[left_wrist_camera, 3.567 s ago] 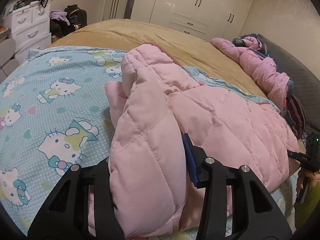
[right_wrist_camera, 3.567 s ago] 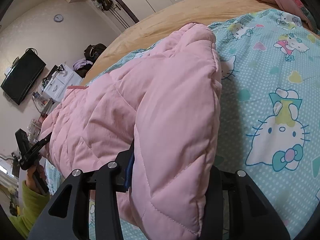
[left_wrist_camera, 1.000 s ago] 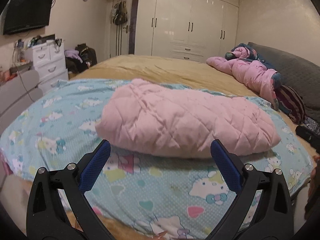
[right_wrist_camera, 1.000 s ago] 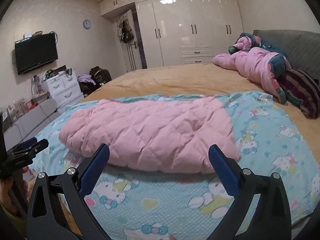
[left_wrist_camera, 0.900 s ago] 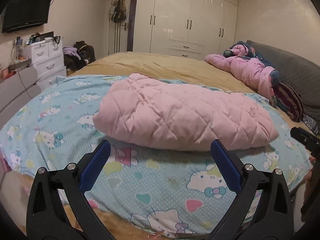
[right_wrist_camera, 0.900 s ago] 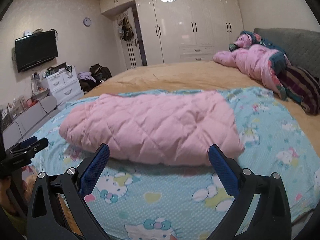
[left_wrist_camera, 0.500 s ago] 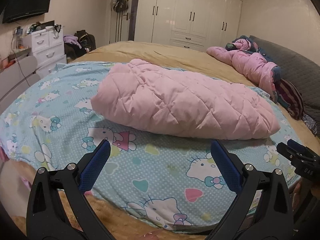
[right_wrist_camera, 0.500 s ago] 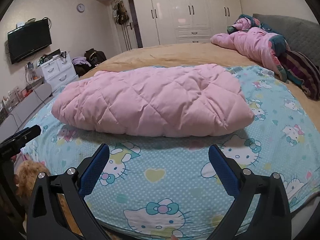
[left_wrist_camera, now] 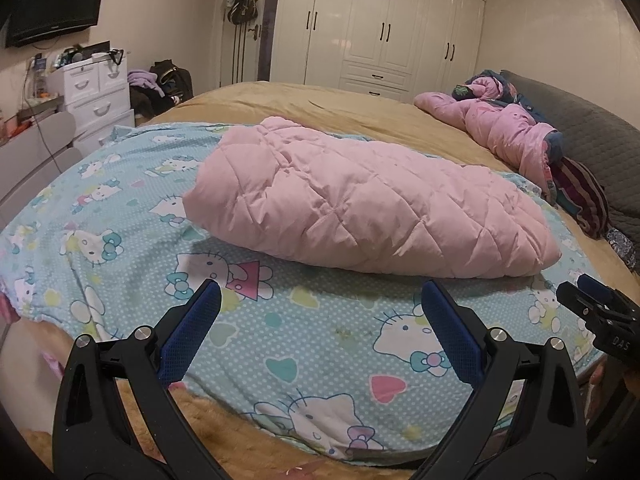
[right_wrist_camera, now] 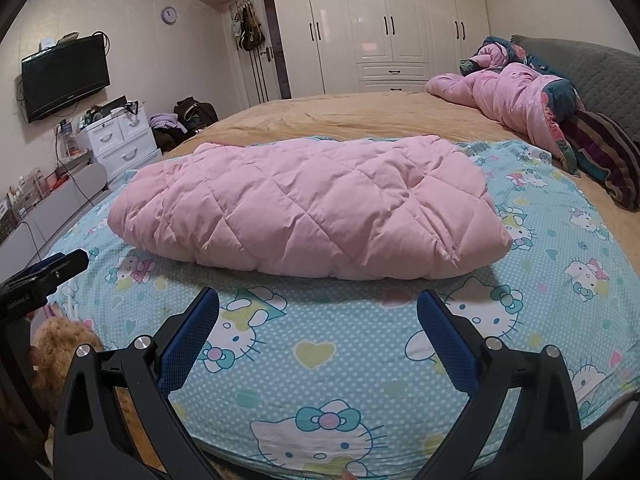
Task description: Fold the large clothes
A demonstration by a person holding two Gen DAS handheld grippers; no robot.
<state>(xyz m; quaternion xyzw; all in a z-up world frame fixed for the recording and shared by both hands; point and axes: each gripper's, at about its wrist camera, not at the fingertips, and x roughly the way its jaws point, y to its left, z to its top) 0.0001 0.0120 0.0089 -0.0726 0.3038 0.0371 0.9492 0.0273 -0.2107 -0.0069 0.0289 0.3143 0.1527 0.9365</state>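
A pink quilted jacket lies folded into a long puffy bundle on a light blue Hello Kitty sheet. It also shows in the right wrist view. My left gripper is open and empty, above the sheet a short way in front of the bundle. My right gripper is open and empty too, in front of the bundle's other half. Each gripper shows at the edge of the other's view: the right gripper and the left gripper.
The sheet lies on a tan bedspread. A second pink coat and a striped cloth lie by the grey headboard. White drawers and a wall TV are at left, wardrobes behind. A brown fluffy toy sits at the bed edge.
Both grippers let go of the jacket and drew back to the bed's near edge. Over the last second they moved slightly closer and lower; the folded bundle lies still.
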